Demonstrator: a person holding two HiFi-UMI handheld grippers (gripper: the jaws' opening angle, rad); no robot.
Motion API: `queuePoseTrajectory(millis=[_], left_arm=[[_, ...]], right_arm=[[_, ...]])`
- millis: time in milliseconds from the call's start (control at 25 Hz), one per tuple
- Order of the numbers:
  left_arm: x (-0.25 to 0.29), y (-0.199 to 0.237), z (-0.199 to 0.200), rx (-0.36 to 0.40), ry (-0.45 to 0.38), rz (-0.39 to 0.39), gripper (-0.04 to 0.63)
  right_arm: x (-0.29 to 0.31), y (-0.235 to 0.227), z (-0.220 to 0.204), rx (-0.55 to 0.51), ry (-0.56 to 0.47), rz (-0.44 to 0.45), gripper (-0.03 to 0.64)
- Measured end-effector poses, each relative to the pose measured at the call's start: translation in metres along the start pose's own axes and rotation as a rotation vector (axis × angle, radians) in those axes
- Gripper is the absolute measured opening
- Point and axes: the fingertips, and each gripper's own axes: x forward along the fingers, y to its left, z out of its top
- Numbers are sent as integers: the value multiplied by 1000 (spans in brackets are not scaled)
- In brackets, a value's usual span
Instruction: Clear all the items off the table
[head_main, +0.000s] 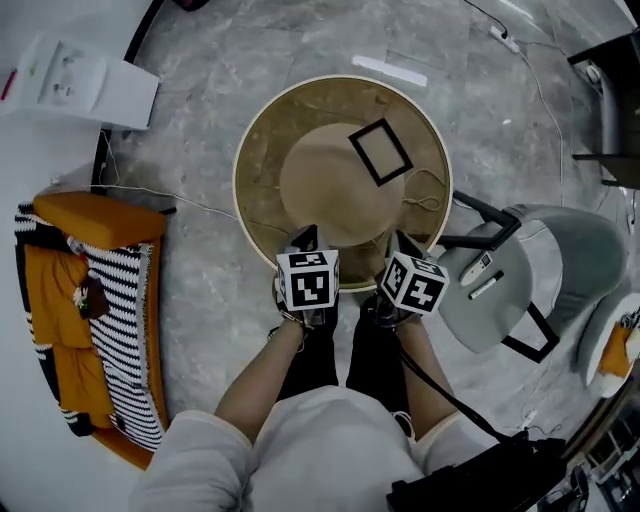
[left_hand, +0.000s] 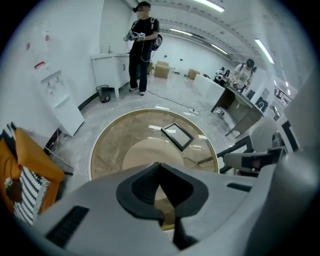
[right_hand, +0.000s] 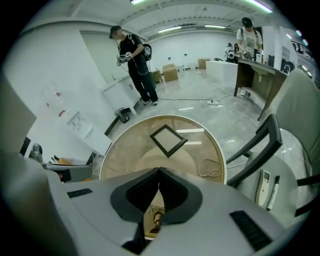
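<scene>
I count one black picture frame (head_main: 380, 152) and one looped cord (head_main: 424, 203) left on the round glass tabletop (head_main: 270, 150). The frame lies flat toward the far side, and the cord is well apart from it, near the right rim. Two white remote controls (head_main: 478, 268) lie side by side on the grey chair (head_main: 560, 250) just right of the tabletop. Both my forearms reach forward from the body, side by side. The left gripper (head_main: 305, 238) and right gripper (head_main: 400, 243) are tilted steeply down over the near edge of the tabletop, their marker cubes facing up. Each gripper has its jaws pressed together with nothing between them.
</scene>
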Motion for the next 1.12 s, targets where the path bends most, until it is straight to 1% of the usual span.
queuePoseTrajectory(millis=[120, 240, 480, 760, 920, 1120], left_arm=[[-4, 10, -1, -48, -8, -4, 9], [-2, 10, -4, -60, -5, -8, 8], [25, -10, -9, -32, 17, -34, 8], [89, -26, 1, 22, 23, -62, 8], [122, -36, 6, 31, 35, -73, 8], [144, -43, 15, 42, 33, -67, 8]], right_arm=[[1, 9, 2, -20, 14, 0, 25], [1, 7, 2, -25, 17, -5, 25], [9, -20, -4, 6, 15, -33, 25], [46, -59, -9, 69, 0, -66, 25], [65, -82, -11, 100, 4, -85, 25], [74, -97, -16, 131, 13, -95, 25]])
